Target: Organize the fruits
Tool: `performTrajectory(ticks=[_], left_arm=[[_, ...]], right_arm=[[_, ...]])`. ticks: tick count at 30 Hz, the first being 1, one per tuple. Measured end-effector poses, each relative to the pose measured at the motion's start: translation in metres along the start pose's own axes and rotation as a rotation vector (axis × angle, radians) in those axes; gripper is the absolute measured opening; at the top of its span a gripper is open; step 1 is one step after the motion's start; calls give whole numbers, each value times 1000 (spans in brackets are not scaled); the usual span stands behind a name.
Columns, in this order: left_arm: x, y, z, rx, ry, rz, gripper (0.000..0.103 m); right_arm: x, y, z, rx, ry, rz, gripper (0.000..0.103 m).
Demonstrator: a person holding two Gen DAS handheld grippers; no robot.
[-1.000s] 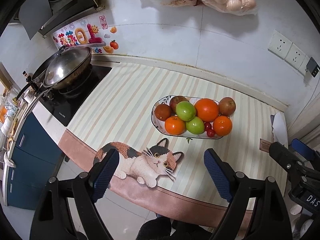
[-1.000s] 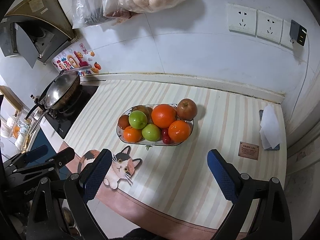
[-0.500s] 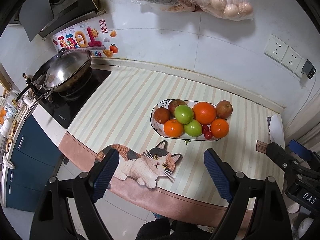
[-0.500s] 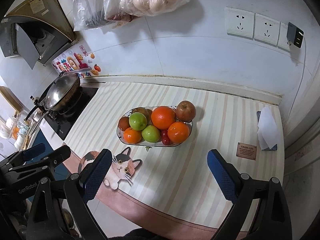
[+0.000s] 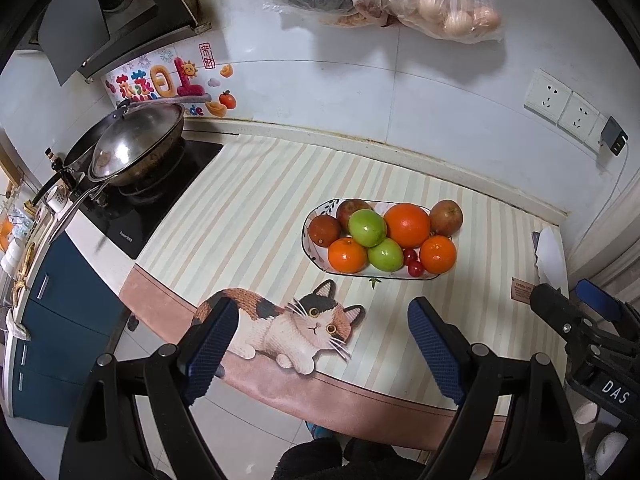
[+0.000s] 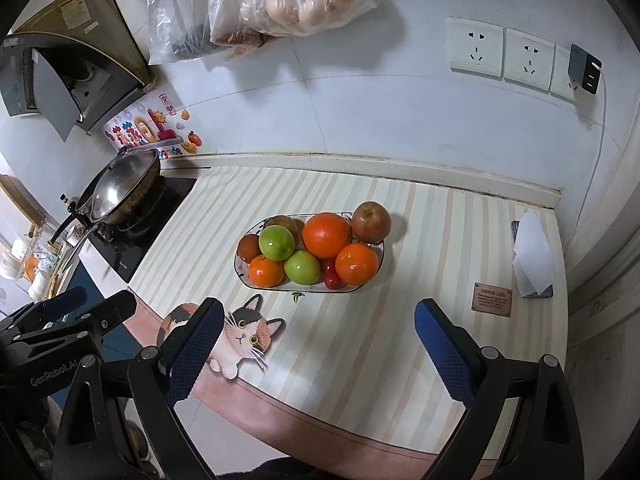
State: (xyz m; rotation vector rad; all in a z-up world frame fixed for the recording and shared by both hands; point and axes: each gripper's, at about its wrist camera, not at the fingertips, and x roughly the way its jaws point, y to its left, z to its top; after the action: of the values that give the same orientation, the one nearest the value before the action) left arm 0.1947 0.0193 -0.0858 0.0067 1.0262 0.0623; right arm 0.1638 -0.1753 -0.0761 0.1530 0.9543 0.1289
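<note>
Left tool (image 5: 322,344): blue-padded jaws apart, nothing between them, hovering over the near edge of the striped tabletop (image 5: 256,208). Right tool (image 6: 316,344): jaws likewise apart and empty. Ahead of both tools, well apart from them: white oval patterned dish (image 5: 310,248) holding one large orange (image 5: 407,225), two small oranges, two green apples (image 5: 367,227), brownish-red fruits and small red cherry-like fruits. One red-brown apple (image 6: 371,222) sits at the dish's far right rim. Printed calico cat (image 5: 288,326) lies just beyond the left tool.

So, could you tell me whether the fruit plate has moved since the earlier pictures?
No; the fruit plate keeps its place just beyond the cat print's ear.
</note>
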Motion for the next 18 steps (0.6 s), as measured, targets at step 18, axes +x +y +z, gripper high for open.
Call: performTrajectory(ticks=[18], left_arm=[[-6,-2,-8,1,-2,-16,87]], right_arm=[[-7,-2,-6,-4,1,-8,98]])
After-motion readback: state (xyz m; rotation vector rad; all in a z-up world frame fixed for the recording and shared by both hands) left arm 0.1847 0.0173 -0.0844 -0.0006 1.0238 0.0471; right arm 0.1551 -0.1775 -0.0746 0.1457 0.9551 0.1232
